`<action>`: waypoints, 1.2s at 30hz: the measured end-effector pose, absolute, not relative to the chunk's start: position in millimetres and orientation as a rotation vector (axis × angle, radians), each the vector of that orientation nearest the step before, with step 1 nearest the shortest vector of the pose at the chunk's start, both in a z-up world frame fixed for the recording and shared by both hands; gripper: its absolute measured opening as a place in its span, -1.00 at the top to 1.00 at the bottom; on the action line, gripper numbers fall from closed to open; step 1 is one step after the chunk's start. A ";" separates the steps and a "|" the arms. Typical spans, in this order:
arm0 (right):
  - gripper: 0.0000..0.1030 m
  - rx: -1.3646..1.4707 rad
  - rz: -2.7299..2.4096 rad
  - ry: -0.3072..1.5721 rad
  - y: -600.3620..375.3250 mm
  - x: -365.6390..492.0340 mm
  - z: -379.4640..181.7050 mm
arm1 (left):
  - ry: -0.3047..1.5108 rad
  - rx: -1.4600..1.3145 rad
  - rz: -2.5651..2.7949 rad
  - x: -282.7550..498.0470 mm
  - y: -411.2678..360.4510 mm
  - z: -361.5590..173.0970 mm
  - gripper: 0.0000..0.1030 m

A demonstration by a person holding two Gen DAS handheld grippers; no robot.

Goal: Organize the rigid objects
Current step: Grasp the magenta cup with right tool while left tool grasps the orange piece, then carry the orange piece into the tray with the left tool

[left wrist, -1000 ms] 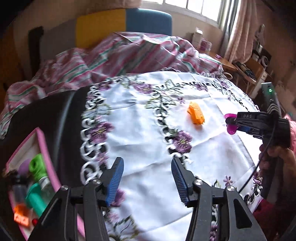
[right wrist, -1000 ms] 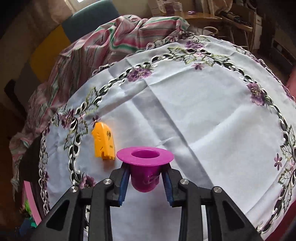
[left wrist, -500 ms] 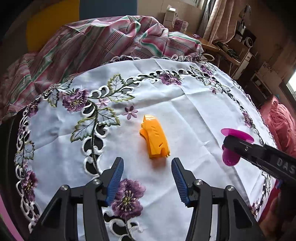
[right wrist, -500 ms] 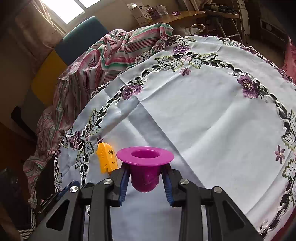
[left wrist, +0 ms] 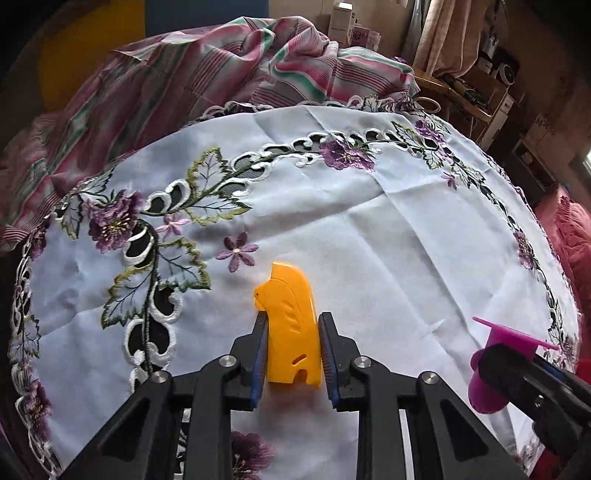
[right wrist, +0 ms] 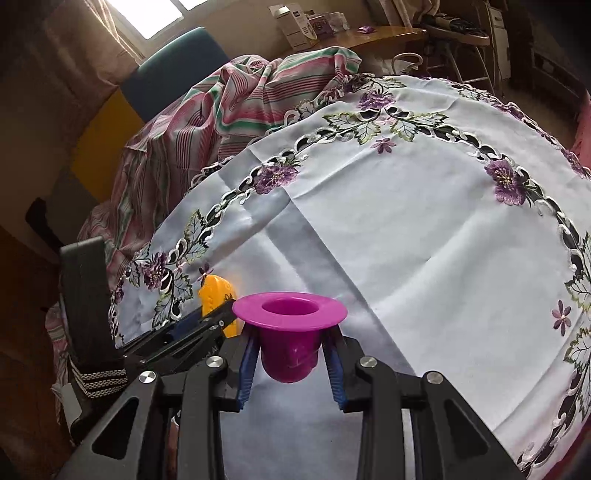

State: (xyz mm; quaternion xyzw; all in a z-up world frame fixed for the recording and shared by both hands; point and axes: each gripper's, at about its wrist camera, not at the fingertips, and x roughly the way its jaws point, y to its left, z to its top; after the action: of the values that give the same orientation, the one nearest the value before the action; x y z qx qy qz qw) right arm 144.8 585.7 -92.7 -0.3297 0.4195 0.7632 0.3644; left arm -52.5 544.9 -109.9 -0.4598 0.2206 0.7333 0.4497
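Observation:
An orange plastic toy piece [left wrist: 290,325] lies on the white embroidered tablecloth [left wrist: 388,240]. My left gripper [left wrist: 293,315] straddles it, jaws closing, and both blue pads touch its sides. In the right wrist view the same orange piece [right wrist: 214,291] shows at the left with the left gripper [right wrist: 207,321] around it. My right gripper [right wrist: 291,339] is shut on a magenta flanged cup [right wrist: 290,314], held upright above the cloth. From the left wrist view the cup [left wrist: 487,369] hangs at the lower right.
A crumpled pink and green striped cloth [left wrist: 221,66] is heaped at the table's far edge. Behind it stands a blue and yellow chair [right wrist: 173,70]. A wooden desk [right wrist: 369,33] with small boxes is at the back right.
The left gripper swung from the table's left edge over to the orange piece, came down around it, and its jaws narrowed onto it. The right gripper kept the magenta cup in place.

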 end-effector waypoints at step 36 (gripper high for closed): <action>0.38 -1.398 2.147 0.667 516.8 63.0 -134.7 | 0.430 -1.135 2.086 12.5 298.2 -115.8 0.48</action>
State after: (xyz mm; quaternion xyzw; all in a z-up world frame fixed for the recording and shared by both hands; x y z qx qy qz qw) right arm 63.0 516.8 -134.7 -0.5120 0.2444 0.7863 0.2447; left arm 12.5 298.2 -115.8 -0.4394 0.1664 0.8077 0.3562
